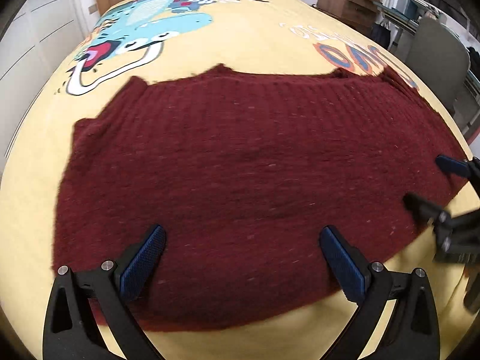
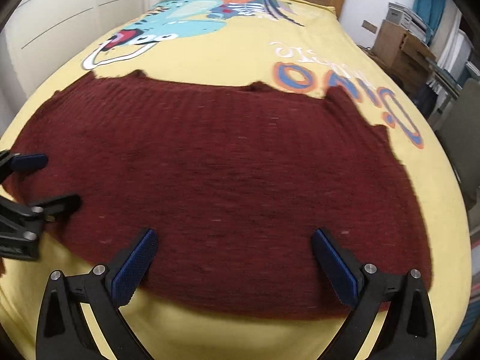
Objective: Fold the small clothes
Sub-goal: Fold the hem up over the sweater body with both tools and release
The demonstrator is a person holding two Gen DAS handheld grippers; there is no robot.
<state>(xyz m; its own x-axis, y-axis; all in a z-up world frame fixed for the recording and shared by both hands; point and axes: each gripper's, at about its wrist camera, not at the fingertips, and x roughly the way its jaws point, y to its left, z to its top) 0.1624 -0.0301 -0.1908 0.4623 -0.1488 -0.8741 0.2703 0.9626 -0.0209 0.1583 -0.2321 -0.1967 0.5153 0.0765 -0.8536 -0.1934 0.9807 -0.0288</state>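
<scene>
Hand-held grippers (image 1: 243, 258) (image 2: 234, 258) wide open, seemingly above sweater (image 1: 240, 180)

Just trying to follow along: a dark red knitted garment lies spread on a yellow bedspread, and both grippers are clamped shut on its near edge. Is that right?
Not quite. The garment does lie on the yellow bedspread, but both wrist views show the left gripper and right gripper wide open, holding nothing.
</scene>
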